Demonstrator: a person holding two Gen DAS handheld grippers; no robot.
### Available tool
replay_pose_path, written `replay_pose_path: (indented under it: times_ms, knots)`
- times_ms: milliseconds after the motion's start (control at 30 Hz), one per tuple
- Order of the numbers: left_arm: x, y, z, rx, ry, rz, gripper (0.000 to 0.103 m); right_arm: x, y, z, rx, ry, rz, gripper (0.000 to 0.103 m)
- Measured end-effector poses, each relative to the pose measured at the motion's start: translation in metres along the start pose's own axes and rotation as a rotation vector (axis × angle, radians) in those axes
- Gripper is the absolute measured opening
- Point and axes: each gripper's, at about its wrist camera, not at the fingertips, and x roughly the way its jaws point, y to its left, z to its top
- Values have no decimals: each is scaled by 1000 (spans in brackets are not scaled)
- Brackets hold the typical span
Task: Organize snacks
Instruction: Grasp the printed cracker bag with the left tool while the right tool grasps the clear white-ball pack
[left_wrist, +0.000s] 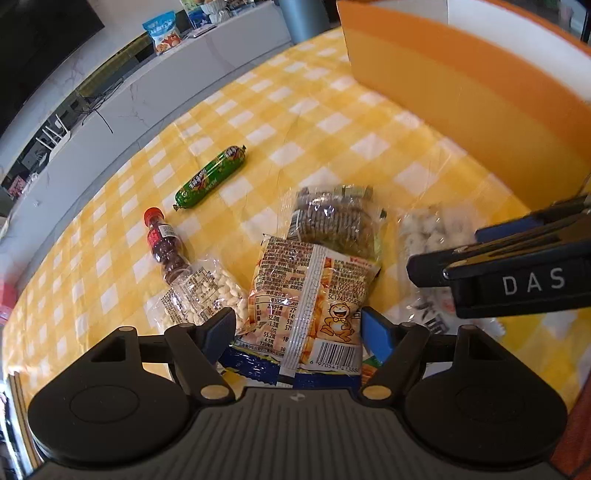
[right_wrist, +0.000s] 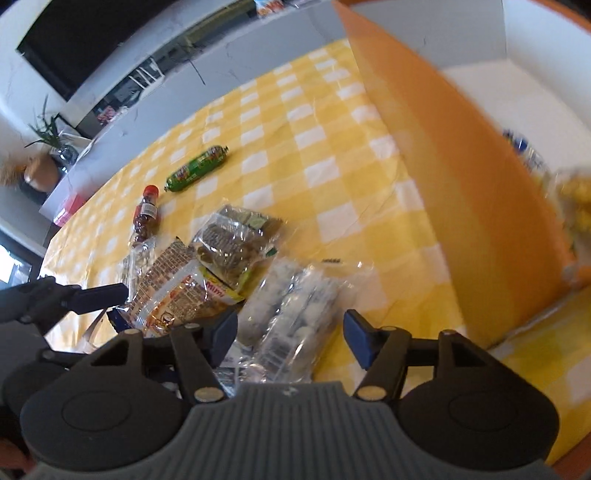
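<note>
My left fingers (left_wrist: 298, 328) stand wide on either side of the orange snack bag (left_wrist: 314, 291), its barcode end between them, not pinched, so I judge this the approach before closing. My right fingers (right_wrist: 290, 330) are parted over the clear packet of white sweets (right_wrist: 291, 306), gripping nothing. Both hang above the heap because it lies just beside the orange box (right_wrist: 454, 177), where some snacks already sit; the green sausage (left_wrist: 210, 177) and red-capped bottle (left_wrist: 164, 243) wait farther off on the tabletop (left_wrist: 314, 122)
</note>
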Motion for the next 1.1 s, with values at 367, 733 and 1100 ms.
replay_pose_path:
  times_ms: [367,733,1100]
  knots:
    - [1,-4,-5,33,20,36,83,17,32,-4,-170,-31,-130,69]
    - [-3,3,-1,19,42,-16,85,-3,13,-14,-386,47,-133,63]
    - [14,-2,9,4,69,11,83,-3,15,-36,-331,-12,-199,75]
